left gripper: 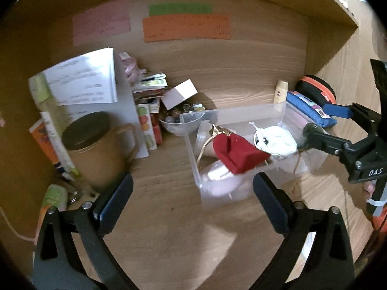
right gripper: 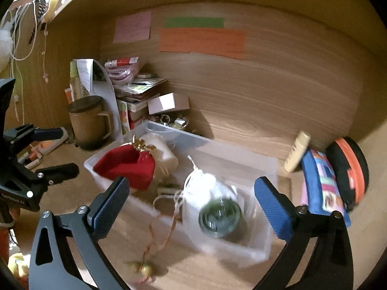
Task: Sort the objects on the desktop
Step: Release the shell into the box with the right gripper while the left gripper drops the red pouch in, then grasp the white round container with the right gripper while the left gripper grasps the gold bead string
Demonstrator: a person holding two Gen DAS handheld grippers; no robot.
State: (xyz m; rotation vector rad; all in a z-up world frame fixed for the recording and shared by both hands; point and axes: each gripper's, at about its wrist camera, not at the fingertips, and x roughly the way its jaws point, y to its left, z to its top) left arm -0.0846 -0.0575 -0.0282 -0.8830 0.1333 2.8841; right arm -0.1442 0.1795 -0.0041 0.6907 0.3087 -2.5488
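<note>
**A:** How are your fingers set?

**B:** My left gripper (left gripper: 193,207) stands spread wide at the bottom of its frame, nothing between its pads, only bare wood below. My right gripper (right gripper: 191,207) is spread just as wide; a clear pouch holding a green glass ball (right gripper: 219,217) shows between its fingers, but the pads do not touch it.

**A:** Where does that lie?

**B:** In the clear plastic bin (left gripper: 193,145), middle of both frames, toward the bin's right end. A red velvet pouch (left gripper: 238,153) with a gold tie sits at the left end, and a white drawstring bag (left gripper: 278,141) beside it. A cord with a small gold bell (right gripper: 145,269) trails over the bin's near wall onto the desk (blurred, so I cannot say more).

**A:** And around it?

**B:** A wooden desk (left gripper: 169,205) set in a wooden alcove. On the back panel, top centre, are pink, green and orange paper notes (left gripper: 186,27). At left stand a lidded brown mug (left gripper: 96,152), books and papers, and a glass bowl of trinkets (left gripper: 176,123). At the right edge are a blue pouch (right gripper: 321,183), a black and orange case (right gripper: 348,171) and a cream tube (right gripper: 297,153) leaning on the back.
</note>
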